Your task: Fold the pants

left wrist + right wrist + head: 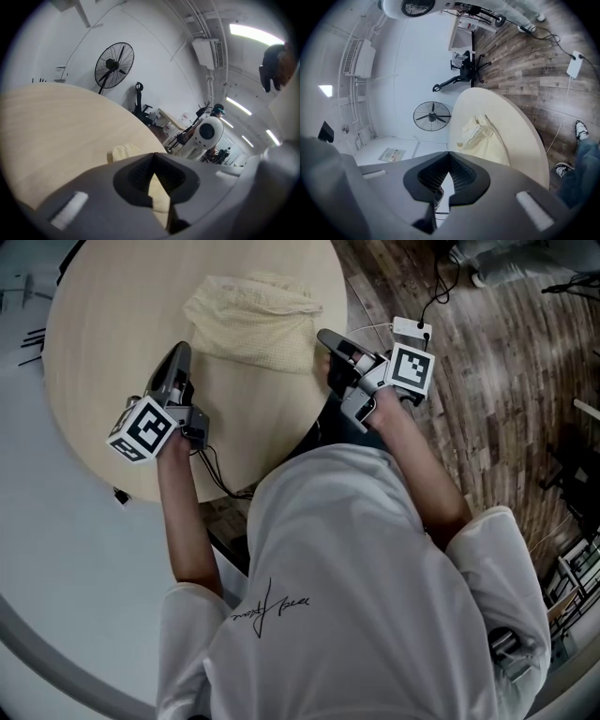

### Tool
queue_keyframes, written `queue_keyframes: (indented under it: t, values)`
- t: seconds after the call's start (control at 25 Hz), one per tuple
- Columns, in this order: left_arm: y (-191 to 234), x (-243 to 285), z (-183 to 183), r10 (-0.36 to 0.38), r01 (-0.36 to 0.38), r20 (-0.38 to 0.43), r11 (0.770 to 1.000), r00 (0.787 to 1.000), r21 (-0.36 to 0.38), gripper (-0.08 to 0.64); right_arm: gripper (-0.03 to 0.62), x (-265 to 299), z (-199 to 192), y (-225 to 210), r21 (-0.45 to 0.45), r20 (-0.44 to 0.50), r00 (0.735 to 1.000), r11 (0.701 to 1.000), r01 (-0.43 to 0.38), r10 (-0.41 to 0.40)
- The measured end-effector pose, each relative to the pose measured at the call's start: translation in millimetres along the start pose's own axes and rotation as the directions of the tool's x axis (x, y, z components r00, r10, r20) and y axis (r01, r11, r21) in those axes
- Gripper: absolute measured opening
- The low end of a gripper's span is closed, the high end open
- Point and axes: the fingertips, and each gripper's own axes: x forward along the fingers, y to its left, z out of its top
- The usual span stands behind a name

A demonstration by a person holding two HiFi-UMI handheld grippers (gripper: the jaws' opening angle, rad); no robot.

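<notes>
Pants point(255, 322): cream, waffle-textured cloth, lying as a folded, rumpled rectangle on the far part of the round, pale wood-grain table point(103, 324).
Left gripper point(180, 351): dark tapered jaws pressing together, gripping nothing, hovering just left of the pants.
Right gripper point(326, 336): jaws likewise meeting, empty, hovering beside the pants' near right corner.
</notes>
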Motion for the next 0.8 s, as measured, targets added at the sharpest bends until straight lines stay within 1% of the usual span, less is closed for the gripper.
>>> queue_keyframes:
  t: [0.12, 0.24, 0.36, 0.44, 0.48, 0.64, 0.8]
  values:
    - [-0.8, -10.8, -5.5, 0.000, 0.000, 0.013, 1.000, 1.000, -0.016, 0.057, 0.000, -2.8, -6.6, 3.6, -0.056, -0.001, 0.999, 0.998, 0.037, -0.037]
    - [-1.6, -23.6, -16.7, 0.002, -0.001, 0.018, 0.999, 1.000, -0.036, 0.057, 0.000, -10.2, -15.6, 8.2, -0.132, -0.002, 0.998, 0.989, 0.063, -0.064]
    - [-8.3, -44.3, -23.1, -0.003, 0.005, 0.041, 0.999, 0.999, -0.046, 0.057, 0.000, -18.8, -29.5, 24.6, -0.238, -0.016, 0.999, 0.970, 0.040, -0.045]
    - [-11.3, -56.7, -21.3, 0.000, 0.002, 0.062, 1.000, 0.998, -0.030, 0.057, 0.000, -19.1, -36.8, 40.9, -0.321, -0.029, 0.999, 0.947, 0.007, -0.017]
    - [-11.8, -59.6, -20.0, 0.002, -0.001, 0.066, 1.000, 0.998, -0.021, 0.057, 0.000, -18.2, -37.9, 47.0, -0.348, -0.032, 0.999, 0.938, -0.005, -0.007]
    - [-13.2, -64.3, -16.1, -0.003, 0.004, 0.072, 1.000, 0.997, -0.011, 0.057, 0.000, -16.9, -38.2, 59.9, -0.384, -0.040, 0.999, 0.923, -0.027, 0.013]
    - [-12.2, -70.8, -12.5, -0.009, 0.010, 0.083, 1.000, 0.997, -0.011, 0.057, 0.000, -16.4, -41.8, 67.9, -0.449, -0.063, 0.998, 0.893, -0.020, -0.009]
